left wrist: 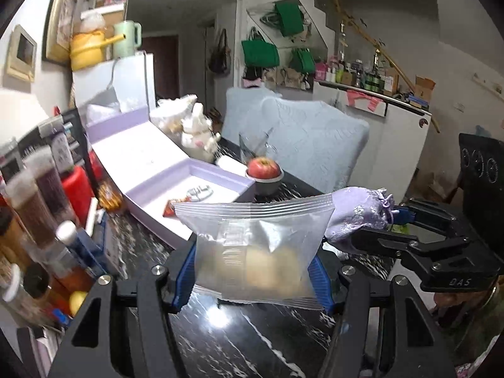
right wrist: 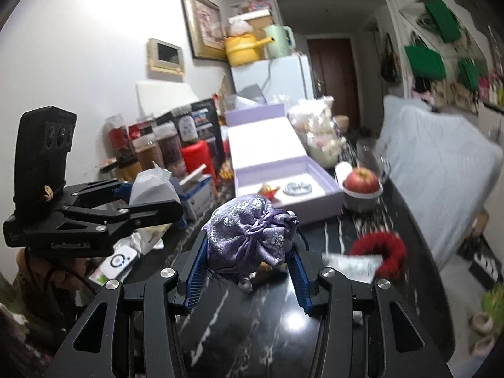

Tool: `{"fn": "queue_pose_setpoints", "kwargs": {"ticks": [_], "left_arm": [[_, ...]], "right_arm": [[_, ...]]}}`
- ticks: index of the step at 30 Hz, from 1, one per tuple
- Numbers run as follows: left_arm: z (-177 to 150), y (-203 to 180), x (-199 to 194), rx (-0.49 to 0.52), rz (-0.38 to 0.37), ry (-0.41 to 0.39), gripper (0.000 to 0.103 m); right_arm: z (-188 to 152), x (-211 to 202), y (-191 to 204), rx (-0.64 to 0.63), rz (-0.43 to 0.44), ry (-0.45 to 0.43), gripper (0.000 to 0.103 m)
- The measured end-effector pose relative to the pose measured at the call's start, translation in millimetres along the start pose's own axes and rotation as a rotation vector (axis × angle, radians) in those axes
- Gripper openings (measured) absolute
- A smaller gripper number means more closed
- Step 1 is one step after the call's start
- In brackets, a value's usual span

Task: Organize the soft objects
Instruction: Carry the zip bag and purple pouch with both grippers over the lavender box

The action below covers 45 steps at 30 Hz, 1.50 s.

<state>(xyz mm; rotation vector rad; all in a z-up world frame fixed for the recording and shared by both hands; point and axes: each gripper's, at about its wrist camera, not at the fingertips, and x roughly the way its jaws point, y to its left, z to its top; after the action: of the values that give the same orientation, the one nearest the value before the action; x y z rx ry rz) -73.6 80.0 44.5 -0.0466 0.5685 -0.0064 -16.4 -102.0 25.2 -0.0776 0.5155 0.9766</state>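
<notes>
My left gripper (left wrist: 253,271) is shut on a clear zip bag (left wrist: 255,249) with pale soft pieces inside, held above the black marble table (left wrist: 236,340). It also shows in the right wrist view (right wrist: 151,193) at the left. My right gripper (right wrist: 249,261) is shut on a purple drawstring pouch (right wrist: 252,233); the pouch also shows in the left wrist view (left wrist: 359,214) at the right. An open lilac box (left wrist: 195,186) lies ahead, its tray (right wrist: 293,189) holding a small red item and a clear ring.
A red apple (left wrist: 263,167) sits in a grey bowl (right wrist: 360,203) right of the box. A red fuzzy scrunchie (right wrist: 382,253) and a white packet (right wrist: 352,266) lie on the table. Jars and bottles (left wrist: 34,208) crowd the left. A pale blue cushion (left wrist: 312,145) stands behind.
</notes>
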Motion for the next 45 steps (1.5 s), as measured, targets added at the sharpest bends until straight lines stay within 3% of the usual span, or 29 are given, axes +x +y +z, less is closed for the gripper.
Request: {"fn": "queue_pose_setpoints", "kwargs": {"ticks": [13, 26, 33, 38, 45], "left_arm": [[46, 28, -7, 0.036, 0.109, -0.119, 0.061], [104, 64, 32, 0.053, 0.159, -0.151, 0.061], [140, 93, 73, 0.036, 0.172, -0.13, 0.061], [156, 117, 104, -0.001, 0.184, -0.101, 0.061], [166, 143, 154, -0.04, 0.259, -0.022, 0.061]], "right_arm": [[61, 15, 10, -0.107, -0.03, -0.078, 0.047], [125, 68, -4, -0.156, -0.048, -0.108, 0.047], [163, 109, -21, -0.142, -0.043, -0.068, 0.047], [184, 140, -34, -0.155, -0.086, -0.051, 0.047], [203, 188, -57, -0.153, -0.118, -0.011, 0.047]]}}
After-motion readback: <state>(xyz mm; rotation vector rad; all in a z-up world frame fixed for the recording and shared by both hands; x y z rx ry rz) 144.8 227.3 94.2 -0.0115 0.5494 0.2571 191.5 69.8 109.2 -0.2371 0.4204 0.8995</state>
